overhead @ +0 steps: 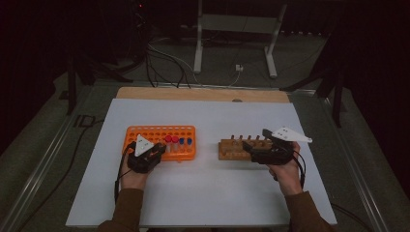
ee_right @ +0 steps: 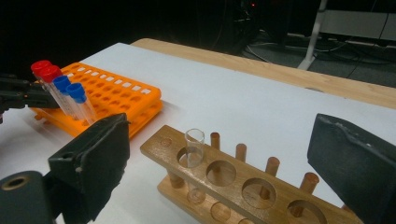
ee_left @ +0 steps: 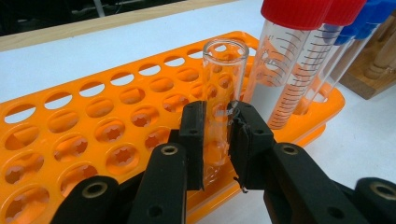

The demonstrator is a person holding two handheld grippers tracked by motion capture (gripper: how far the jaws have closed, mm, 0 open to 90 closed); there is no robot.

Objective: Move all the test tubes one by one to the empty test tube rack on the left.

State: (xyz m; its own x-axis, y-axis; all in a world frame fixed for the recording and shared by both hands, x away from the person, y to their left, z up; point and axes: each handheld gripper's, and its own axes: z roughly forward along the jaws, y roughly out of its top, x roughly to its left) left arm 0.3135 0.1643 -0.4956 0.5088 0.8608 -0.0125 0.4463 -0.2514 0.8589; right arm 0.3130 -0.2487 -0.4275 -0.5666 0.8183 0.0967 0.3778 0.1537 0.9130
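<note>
Tube (ee_left: 223, 93) markings — blurred, unreadable

A white tabletop (overhead: 203, 193) fills the near middle of the scene, with a strip of bare wood (overhead: 203, 94) along its far edge. Metal rails (overhead: 36, 174) run beside it on the left and right. Beyond lies a grey floor (overhead: 232, 53), crossed by loose dark and pale cables (overhead: 164, 60). A pale metal frame on two legs (overhead: 237, 29) stands at the far middle. The far corners and both sides sink into darkness; the light is dim
</note>
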